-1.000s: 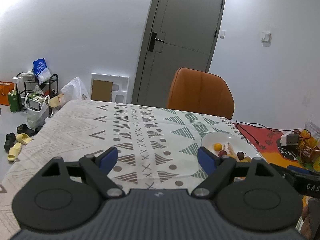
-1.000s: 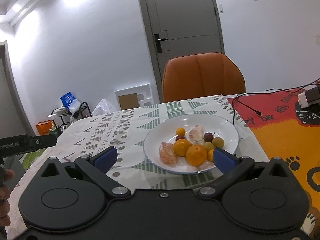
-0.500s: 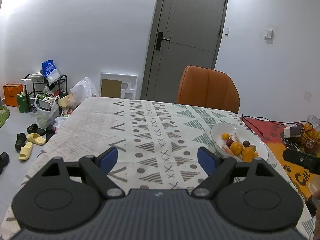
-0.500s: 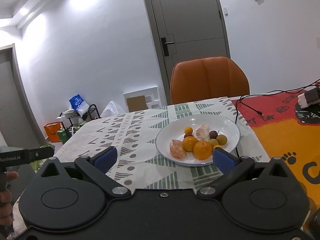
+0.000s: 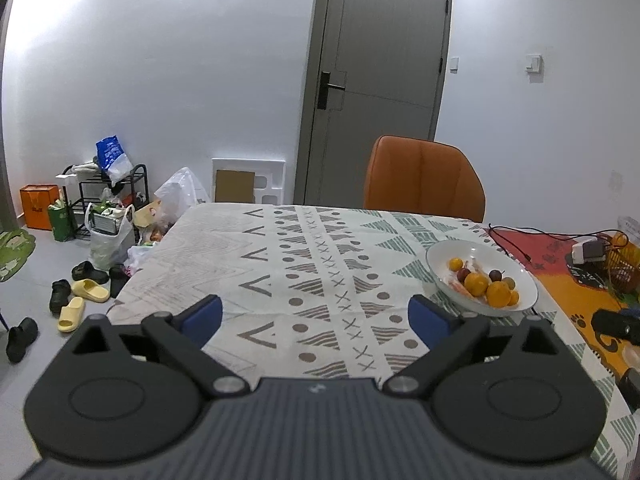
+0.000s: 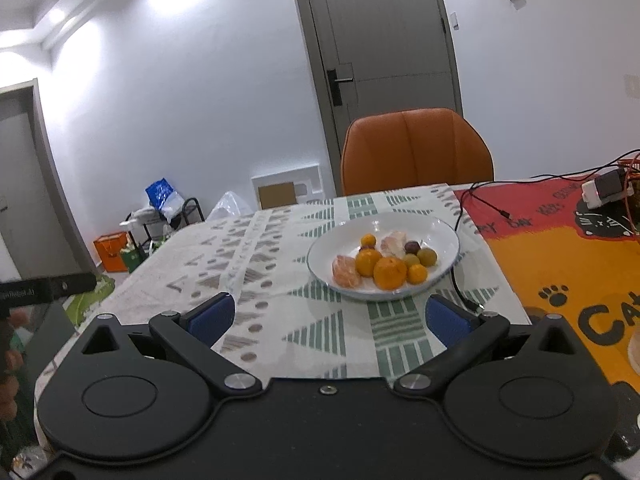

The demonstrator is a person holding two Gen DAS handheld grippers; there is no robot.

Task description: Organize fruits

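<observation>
gaping empty, both grippers; plate fruits overlap, partly hidden.

The right hand-held gripper, jaws spread and empty, faces a white plate of fruit.

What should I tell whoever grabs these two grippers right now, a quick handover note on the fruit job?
Left gripper: jaws have just been opening, nothing between them, over the patterned tablecloth.
Right gripper: open, empty, short of the white plate.
Fruit: oranges, peeled segments, small green and dark purple fruits, all on that plate, near the orange chair.
Done: nothing visibly sorted.
Left: all picking and sorting.
</observation>
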